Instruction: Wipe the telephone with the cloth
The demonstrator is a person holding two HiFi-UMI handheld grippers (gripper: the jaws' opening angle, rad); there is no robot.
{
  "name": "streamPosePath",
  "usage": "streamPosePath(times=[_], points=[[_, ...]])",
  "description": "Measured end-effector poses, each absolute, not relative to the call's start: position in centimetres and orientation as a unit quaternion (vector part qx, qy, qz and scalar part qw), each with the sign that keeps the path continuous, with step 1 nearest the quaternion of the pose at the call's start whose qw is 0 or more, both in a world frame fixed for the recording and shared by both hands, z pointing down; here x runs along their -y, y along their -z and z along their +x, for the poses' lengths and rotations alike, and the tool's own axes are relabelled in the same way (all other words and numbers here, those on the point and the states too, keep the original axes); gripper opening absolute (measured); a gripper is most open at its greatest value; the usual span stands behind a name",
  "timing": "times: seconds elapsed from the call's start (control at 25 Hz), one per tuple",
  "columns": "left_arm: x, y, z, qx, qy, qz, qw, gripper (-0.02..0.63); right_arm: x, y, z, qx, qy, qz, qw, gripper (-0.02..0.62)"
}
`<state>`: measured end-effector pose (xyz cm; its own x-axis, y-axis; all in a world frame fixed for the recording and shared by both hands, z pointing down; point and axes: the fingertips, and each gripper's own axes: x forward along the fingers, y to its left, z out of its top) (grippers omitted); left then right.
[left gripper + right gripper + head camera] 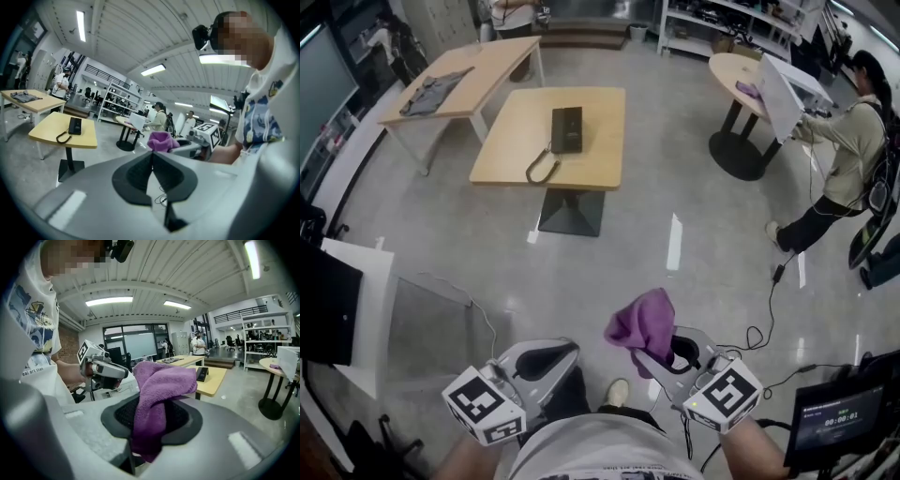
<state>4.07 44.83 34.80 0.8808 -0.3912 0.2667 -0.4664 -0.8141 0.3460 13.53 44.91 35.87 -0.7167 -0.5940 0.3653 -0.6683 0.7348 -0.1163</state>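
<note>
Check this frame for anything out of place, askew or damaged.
Nothing stands out. The telephone lies flat on the table, with its cord looped loosely toward the near edge but still on the top. The cloth is bunched in the right gripper. The left gripper is shut and empty.

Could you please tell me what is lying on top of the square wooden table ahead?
Only a black desk telephone and its looping cord; anything beneath the telephone is hidden.
</note>
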Motion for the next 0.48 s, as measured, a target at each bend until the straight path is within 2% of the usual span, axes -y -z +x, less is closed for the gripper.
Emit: streamPosePath(times=[0.48], points=[[-34.7, -33.4, -0.3, 0.173, -0.069, 0.968, 0.17, 0.005, -33.7, -33.7, 8.4, 0.905, -0.103, 0.388, 0.145, 0.114]])
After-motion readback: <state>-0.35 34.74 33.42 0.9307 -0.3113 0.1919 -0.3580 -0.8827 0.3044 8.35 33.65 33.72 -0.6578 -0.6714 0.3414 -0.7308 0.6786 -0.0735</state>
